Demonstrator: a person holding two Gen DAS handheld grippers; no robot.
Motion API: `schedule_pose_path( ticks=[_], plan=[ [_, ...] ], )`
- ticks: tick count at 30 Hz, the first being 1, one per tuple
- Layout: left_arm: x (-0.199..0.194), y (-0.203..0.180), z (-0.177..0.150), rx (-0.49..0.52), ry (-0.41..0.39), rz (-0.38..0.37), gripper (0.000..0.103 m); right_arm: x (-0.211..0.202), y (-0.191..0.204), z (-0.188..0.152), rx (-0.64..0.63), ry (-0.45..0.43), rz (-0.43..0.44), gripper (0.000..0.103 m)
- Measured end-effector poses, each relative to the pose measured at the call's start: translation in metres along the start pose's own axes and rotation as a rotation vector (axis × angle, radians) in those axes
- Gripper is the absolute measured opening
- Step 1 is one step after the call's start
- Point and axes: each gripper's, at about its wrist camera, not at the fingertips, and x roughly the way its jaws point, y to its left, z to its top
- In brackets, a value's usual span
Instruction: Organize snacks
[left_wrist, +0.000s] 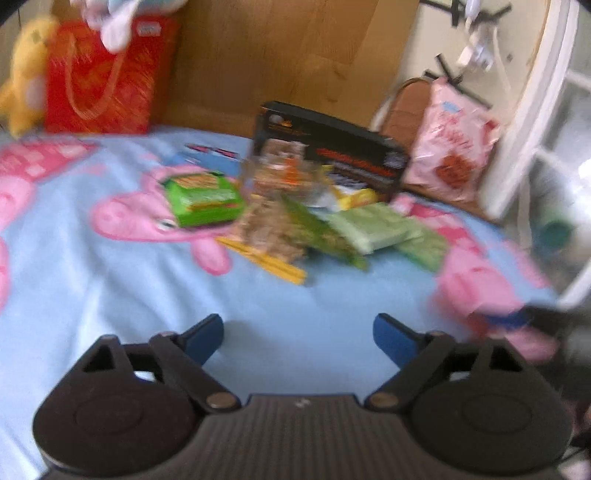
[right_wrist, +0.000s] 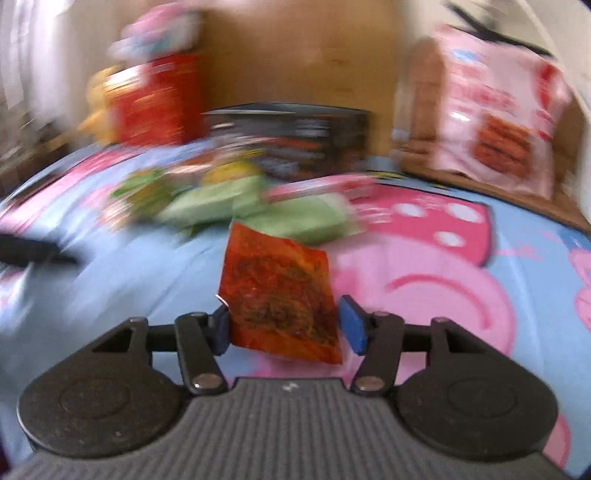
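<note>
No text was legible, printing on the black box (left_wrist: 328, 147) smeared by blur, lettering on the pink bag (right_wrist: 495, 107) and green packet (left_wrist: 201, 194) equally unreadable

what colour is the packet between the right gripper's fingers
Orange-red with dark mottling on the packet; clearest in the right wrist view.

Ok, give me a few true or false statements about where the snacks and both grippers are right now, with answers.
1. The right gripper has an orange-red packet between its fingers. True.
2. The left gripper holds a green packet. False: it is open and empty.
3. A black box stands behind the snack pile. True.
4. The snacks lie on a wooden table. False: they lie on a blue cartoon bedsheet.
</note>
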Motion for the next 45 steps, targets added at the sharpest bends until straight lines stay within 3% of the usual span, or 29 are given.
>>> schedule_pose_path(
  ticks=[3,5,7,17,21,23,26,27,28,29,30,32,35,38,45],
  plan=[
    [0.003,0.008,0.006,-0.071,0.048,-0.167,0.081,-0.008,0.036,-0.005,-0.201,-0.018,0.181,0.064],
    [0.008,0.005,0.008,-0.077,0.083,-0.207,0.072,-0.005,0.055,-0.003,-0.309,-0.054,0.177,0.079],
    [0.013,-0.001,0.007,-0.06,0.116,-0.224,0.065,0.001,0.06,0.001,-0.348,-0.081,0.138,0.084],
    [0.039,-0.031,0.005,-0.03,0.243,-0.373,0.062,0.012,0.015,-0.003,0.003,-0.047,-0.084,0.084],
    [0.049,-0.038,0.008,-0.048,0.284,-0.407,0.057,0.002,0.02,-0.018,0.073,-0.054,-0.08,0.077],
    [0.053,-0.043,0.005,-0.051,0.304,-0.422,0.042,0.007,0.027,-0.015,0.069,-0.055,-0.079,0.068],
    [0.054,-0.05,0.001,-0.033,0.282,-0.396,0.039,0.012,0.039,-0.015,0.041,-0.074,-0.076,0.059],
    [0.054,-0.052,0.002,-0.029,0.282,-0.384,0.03,0.01,0.04,-0.018,0.052,-0.08,-0.068,0.057],
    [0.057,-0.053,0.002,-0.039,0.304,-0.391,0.021,0.012,0.039,-0.018,0.059,-0.087,-0.041,0.041],
    [0.061,-0.052,0.001,-0.068,0.318,-0.404,0.022,0.014,0.039,-0.016,0.069,-0.093,-0.008,0.028],
    [0.061,-0.05,0.002,-0.081,0.318,-0.4,0.022,0.013,0.043,-0.018,0.077,-0.099,0.001,0.027],
    [0.061,-0.049,0.003,-0.083,0.317,-0.394,0.021,0.014,0.05,-0.018,0.048,-0.112,-0.007,0.027],
    [0.063,-0.043,0.004,-0.115,0.322,-0.402,0.021,0.009,0.045,-0.022,0.106,-0.114,0.04,0.03],
    [0.066,-0.038,0.005,-0.15,0.337,-0.424,0.024,-0.003,0.024,-0.028,0.242,-0.105,0.143,0.041],
    [0.071,-0.034,0.006,-0.207,0.351,-0.463,0.033,-0.014,-0.025,-0.046,0.58,-0.124,0.22,0.045]
  ],
)
